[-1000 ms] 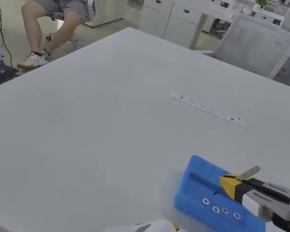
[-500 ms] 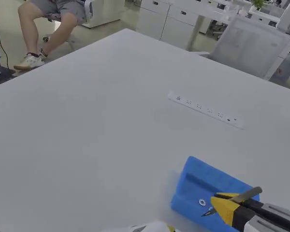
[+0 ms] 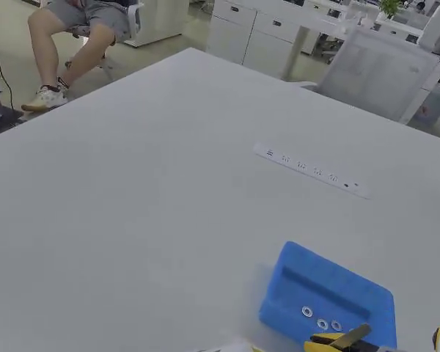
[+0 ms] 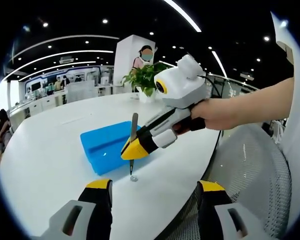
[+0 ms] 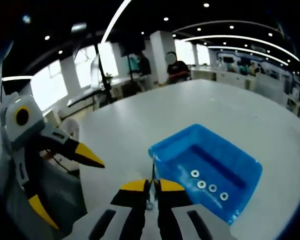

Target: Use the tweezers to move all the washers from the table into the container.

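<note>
Pulled back from over the container since a second ago, the right gripper [image 3: 339, 340] now has its yellow tip at the lower edge of the head view. Its jaws are clamped on one pair of tweezers [image 4: 134, 126], which run out ahead of them and point down at a single washer [image 4: 133, 178] lying on the counter [image 4: 50, 150]. Whether the tip touches that washer is hard to tell. One blue container [image 5: 205, 175] sits just beyond those jaws and to their right, holding four washers [image 5: 202, 184] in a row; three of them are visible in the head view. The left gripper [image 4: 155, 184] hovers with its jaws spread wide, and the lone washer lies ahead of them, roughly midway between the two. A hand [image 4: 215, 112] holds the right gripper.
</note>
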`<move>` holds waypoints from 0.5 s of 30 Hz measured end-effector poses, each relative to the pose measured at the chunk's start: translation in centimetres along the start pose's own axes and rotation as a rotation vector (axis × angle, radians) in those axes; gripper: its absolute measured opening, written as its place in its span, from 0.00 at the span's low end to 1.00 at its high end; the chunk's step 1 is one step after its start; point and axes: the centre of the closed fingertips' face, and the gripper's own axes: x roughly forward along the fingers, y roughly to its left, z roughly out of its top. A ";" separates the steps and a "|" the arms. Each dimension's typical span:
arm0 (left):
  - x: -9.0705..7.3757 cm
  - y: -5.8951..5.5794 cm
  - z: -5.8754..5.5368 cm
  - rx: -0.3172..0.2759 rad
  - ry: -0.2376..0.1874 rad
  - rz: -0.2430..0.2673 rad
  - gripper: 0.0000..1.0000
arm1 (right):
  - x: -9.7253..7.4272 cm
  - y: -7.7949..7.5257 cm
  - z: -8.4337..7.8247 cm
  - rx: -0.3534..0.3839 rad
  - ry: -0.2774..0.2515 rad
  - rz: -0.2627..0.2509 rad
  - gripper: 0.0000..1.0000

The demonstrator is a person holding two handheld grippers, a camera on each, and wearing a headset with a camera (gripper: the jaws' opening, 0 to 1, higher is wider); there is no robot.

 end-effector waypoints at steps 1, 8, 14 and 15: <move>0.0 0.0 0.0 0.000 0.001 0.000 0.69 | 0.1 0.0 -0.1 -0.003 0.003 0.000 0.04; 0.0 0.0 -0.1 0.000 0.004 0.000 0.68 | 0.2 0.0 -0.8 -0.031 0.030 0.000 0.04; 0.0 0.0 -0.2 0.002 0.007 0.000 0.67 | 0.3 0.4 -0.8 -0.098 0.062 0.004 0.04; 0.0 0.0 -0.2 0.002 0.008 -0.001 0.67 | 0.3 0.6 -0.9 -0.121 0.072 0.010 0.04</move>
